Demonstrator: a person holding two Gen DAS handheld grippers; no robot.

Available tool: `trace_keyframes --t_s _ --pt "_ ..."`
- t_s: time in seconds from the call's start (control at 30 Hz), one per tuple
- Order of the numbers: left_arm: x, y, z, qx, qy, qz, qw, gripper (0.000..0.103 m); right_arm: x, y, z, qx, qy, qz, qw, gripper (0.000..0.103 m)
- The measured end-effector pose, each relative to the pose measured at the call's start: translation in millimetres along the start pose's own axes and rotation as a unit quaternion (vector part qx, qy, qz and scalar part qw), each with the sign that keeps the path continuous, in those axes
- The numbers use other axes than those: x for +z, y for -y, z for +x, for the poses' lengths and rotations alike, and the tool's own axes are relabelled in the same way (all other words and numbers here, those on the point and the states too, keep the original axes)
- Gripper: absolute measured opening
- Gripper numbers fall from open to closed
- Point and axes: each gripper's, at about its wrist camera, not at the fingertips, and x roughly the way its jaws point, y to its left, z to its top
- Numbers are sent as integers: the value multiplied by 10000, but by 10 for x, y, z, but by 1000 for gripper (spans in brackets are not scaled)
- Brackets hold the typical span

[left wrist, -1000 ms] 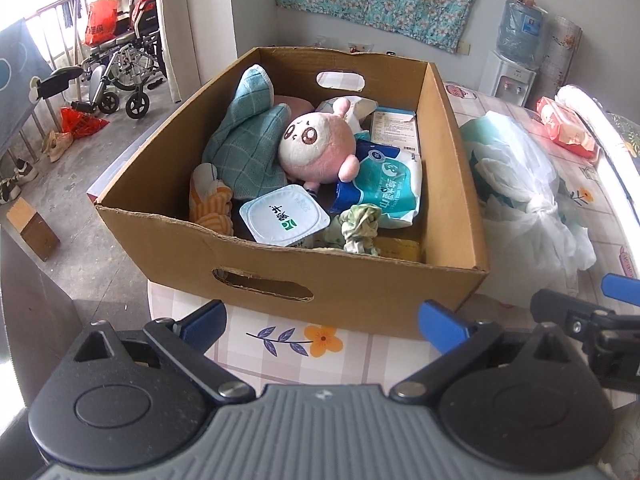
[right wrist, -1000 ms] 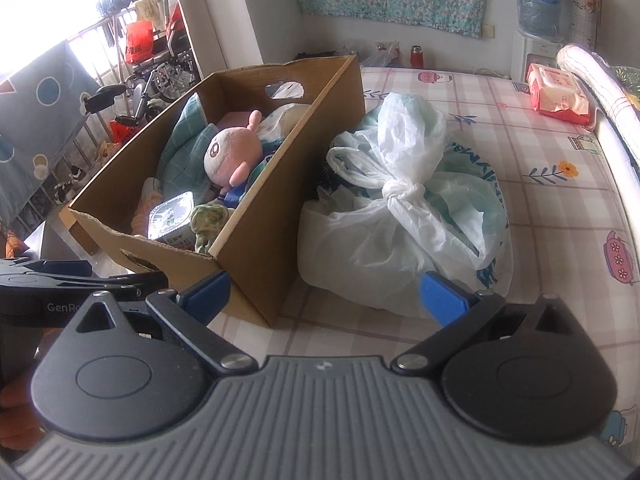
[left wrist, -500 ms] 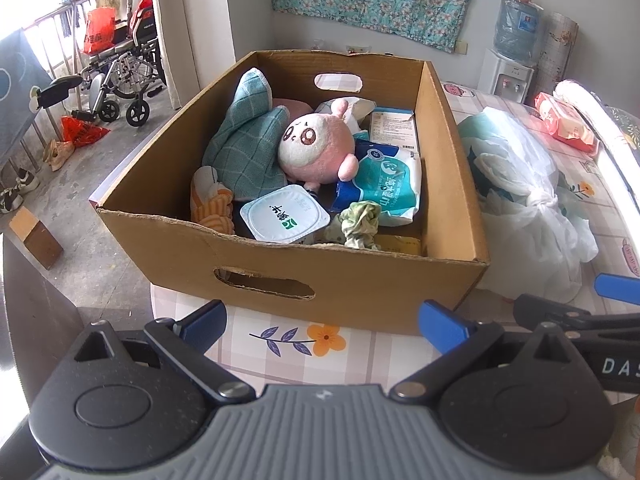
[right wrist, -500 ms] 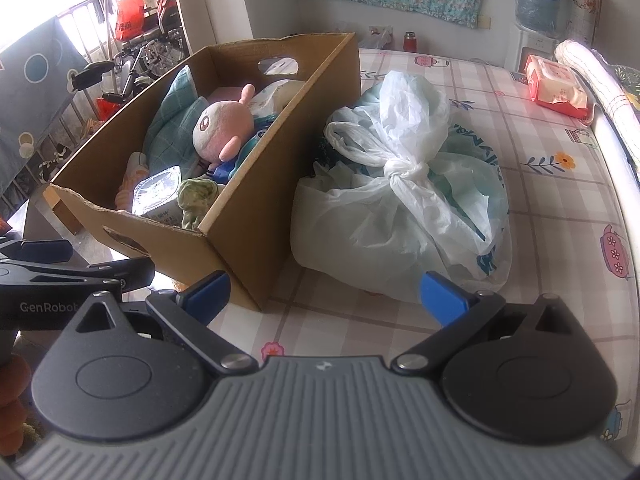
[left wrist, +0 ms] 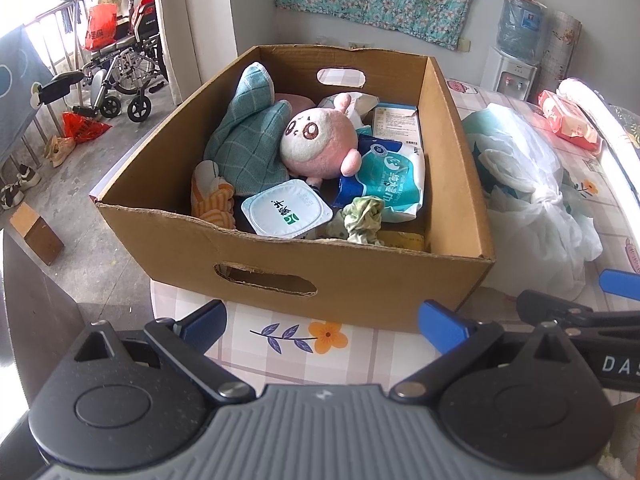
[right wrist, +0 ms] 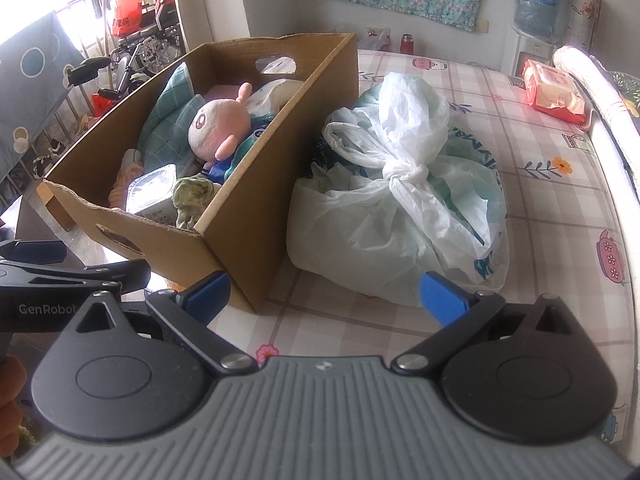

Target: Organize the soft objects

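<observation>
Both claws, left gripper (left wrist: 322, 322) and right gripper (right wrist: 324, 294), wide, holding nothing; only right view shows bag (right wrist: 400, 216) knot, bag right of box (left wrist: 280, 268), plush (left wrist: 316, 146) inside

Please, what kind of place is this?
Probably a home: a table with a flowered cloth, a water dispenser by the wall, and a wheelchair near the bright balcony.

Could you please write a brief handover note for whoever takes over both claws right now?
Left claw: open, empty, in front of the cardboard box.
Right claw: open, empty, facing the tied plastic bag.
In the box: pink plush, teal cloth, green scrunchie, wipes pack, sealed cup.
Done: nothing gripped yet.
Left: sorting the soft items, probably starting from the box.
</observation>
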Motion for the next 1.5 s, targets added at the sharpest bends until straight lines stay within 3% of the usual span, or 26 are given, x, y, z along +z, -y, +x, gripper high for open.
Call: trace_keyframes --t_s 1.5 --pt "9 13 25 2 -31 -2 10000 101 10 14 9 -31 -9 39 10000 102"
